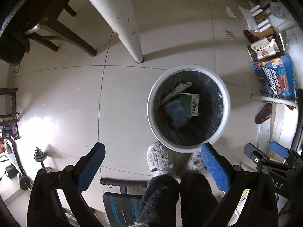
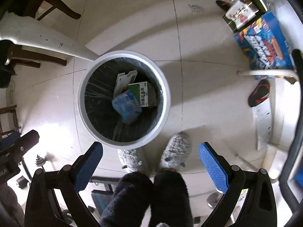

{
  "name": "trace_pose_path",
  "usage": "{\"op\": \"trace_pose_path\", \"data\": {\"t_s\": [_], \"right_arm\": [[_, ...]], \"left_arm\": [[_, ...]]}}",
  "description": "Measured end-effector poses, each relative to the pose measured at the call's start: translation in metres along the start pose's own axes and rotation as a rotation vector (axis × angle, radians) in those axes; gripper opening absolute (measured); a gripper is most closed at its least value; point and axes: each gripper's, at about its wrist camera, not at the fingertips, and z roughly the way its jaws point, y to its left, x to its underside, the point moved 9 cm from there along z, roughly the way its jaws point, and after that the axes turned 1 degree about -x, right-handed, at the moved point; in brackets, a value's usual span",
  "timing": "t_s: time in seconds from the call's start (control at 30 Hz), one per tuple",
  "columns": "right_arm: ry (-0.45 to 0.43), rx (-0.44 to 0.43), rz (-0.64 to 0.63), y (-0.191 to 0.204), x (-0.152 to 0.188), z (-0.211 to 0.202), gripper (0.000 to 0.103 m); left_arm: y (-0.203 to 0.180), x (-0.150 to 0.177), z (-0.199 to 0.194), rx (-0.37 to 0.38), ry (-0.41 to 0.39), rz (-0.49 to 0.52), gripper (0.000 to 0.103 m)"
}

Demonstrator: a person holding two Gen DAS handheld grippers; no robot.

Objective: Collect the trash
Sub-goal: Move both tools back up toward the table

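Left wrist view: left hand-held gripper [image 1: 152, 159] spread wide, holding nothing, above the floor [image 1: 66, 98]. Trash bin [image 1: 189, 108] stands just ahead, lined with a dark bag; inside lie a green carton [image 1: 192, 103], a blue crumpled wrapper [image 1: 177, 113] and a white box [image 1: 176, 91]. All look light; cartons stiff, best pinched at an edge, the wrapper soft.

Right wrist view: right hand-held gripper [image 2: 150, 158] also spread, empty. Glossy tiles, probably slippery. Table leg [image 2: 47, 41] touches the bin rim in view; boxes [image 2: 265, 43] well apart.
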Motion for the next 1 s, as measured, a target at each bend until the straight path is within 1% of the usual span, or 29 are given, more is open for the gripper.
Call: {"op": "trace_pose_path", "data": {"t_s": [0.07, 0.23, 0.37, 0.57, 0.6, 0.67, 0.73, 0.8, 0.87, 0.93, 1.0], "right_arm": [[-0.014, -0.010, -0.002, 0.001, 0.003, -0.019, 0.102], [-0.054, -0.003, -0.010, 0.005, 0.011, -0.068, 0.102], [-0.084, -0.004, -0.009, 0.008, 0.019, -0.117, 0.102], [-0.119, -0.018, -0.017, 0.018, 0.037, -0.197, 0.102], [-0.122, -0.020, -0.018, 0.020, 0.040, -0.205, 0.102], [-0.131, -0.025, -0.019, 0.025, 0.048, -0.236, 0.102], [-0.136, -0.032, -0.013, 0.030, 0.055, -0.260, 0.102], [-0.141, -0.042, 0.002, 0.035, 0.061, -0.288, 0.102], [-0.154, -0.058, 0.021, 0.040, 0.065, -0.316, 0.102], [-0.172, -0.083, 0.043, 0.044, 0.064, -0.341, 0.102], [-0.199, -0.108, 0.076, 0.046, 0.058, -0.369, 0.102]], "left_arm": [[-0.001, 0.003, -0.017, 0.002, -0.010, 0.009, 0.103], [-0.004, 0.009, -0.060, 0.024, -0.030, 0.014, 0.103], [-0.003, 0.016, -0.097, 0.035, -0.050, 0.018, 0.103], [0.002, 0.029, -0.169, 0.047, -0.084, 0.022, 0.103], [0.003, 0.032, -0.181, 0.055, -0.086, 0.020, 0.103], [0.005, 0.038, -0.203, 0.068, -0.087, 0.013, 0.103], [0.006, 0.042, -0.226, 0.067, -0.096, 0.022, 0.103], [0.007, 0.044, -0.251, 0.067, -0.117, 0.029, 0.103], [0.009, 0.041, -0.277, 0.049, -0.148, 0.038, 0.103], [0.008, 0.033, -0.304, 0.045, -0.192, 0.050, 0.103], [0.007, 0.019, -0.328, 0.032, -0.250, 0.052, 0.103]]}}
